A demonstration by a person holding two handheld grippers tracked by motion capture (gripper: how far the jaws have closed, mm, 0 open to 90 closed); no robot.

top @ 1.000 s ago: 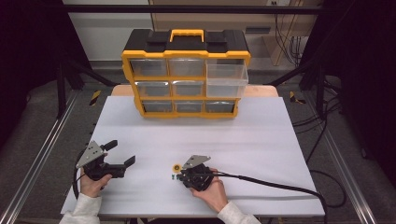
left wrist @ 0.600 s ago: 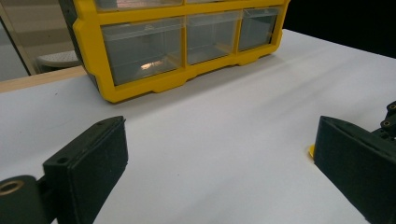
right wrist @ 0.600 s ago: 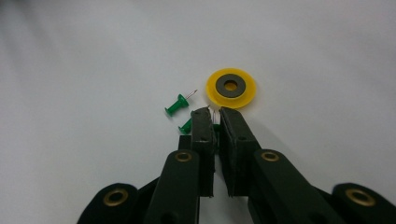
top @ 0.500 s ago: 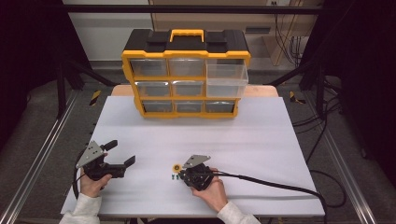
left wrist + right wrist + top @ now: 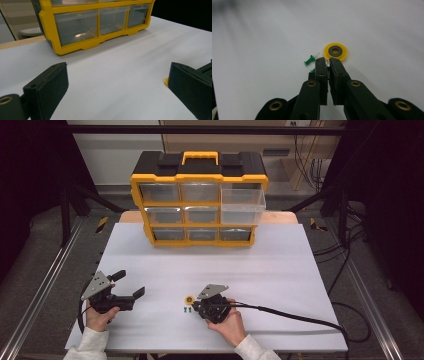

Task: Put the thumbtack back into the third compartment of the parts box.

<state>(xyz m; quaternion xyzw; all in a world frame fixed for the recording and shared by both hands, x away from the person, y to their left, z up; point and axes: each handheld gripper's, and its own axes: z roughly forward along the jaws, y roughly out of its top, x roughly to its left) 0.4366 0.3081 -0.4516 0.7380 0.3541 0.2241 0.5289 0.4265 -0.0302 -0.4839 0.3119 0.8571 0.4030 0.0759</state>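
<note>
Beside the yellow disc (image 5: 335,51), right gripper (image 5: 327,60) pinched on a green pushpin (image 5: 313,70); left gripper (image 5: 128,283) wide.

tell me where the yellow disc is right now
In the high view the yellow disc lies on the white table just left of the right gripper, by the green pushpins.

2 green push pins (image 5: 310,60) and 1 flat yellow ring (image 5: 335,51) with a dark centre lie close together on the white worktop (image 5: 280,270), near its front edge. 1 pin lies on its side, needle pointing toward the ring. The second pin sits between closed black jaws, mostly hidden, with a little green and a thin metal tip visible.
</note>
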